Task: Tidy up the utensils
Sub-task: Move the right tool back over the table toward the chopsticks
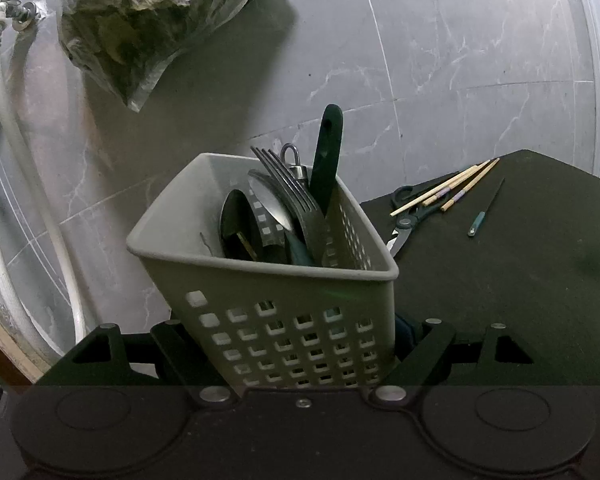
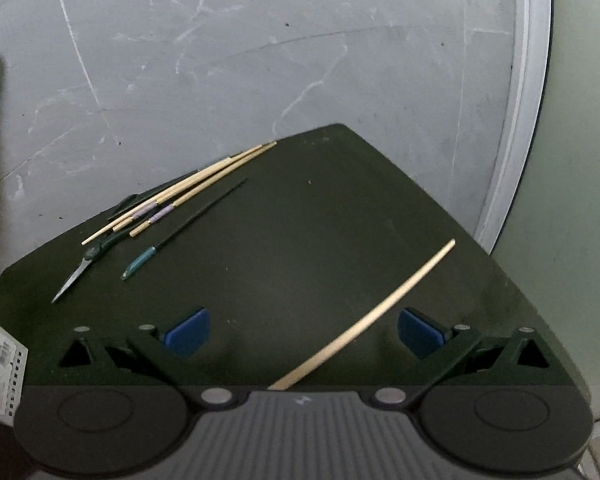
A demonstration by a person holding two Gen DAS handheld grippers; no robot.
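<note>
My left gripper is shut on a grey perforated utensil basket, whose lower wall sits between the two fingers. The basket holds a fork, a spoon and a dark-handled tool. On the black mat lie a bunch of chopsticks, scissors and a thin dark stick with a teal end. My right gripper is open low over the mat. A single pale chopstick lies slanted between its blue pads, touching neither.
A plastic bag of greens hangs at the upper left, beside a tap with a white hose. Grey marble tiles lie behind the mat. A white frame runs along the right. A printed paper label shows at the lower left.
</note>
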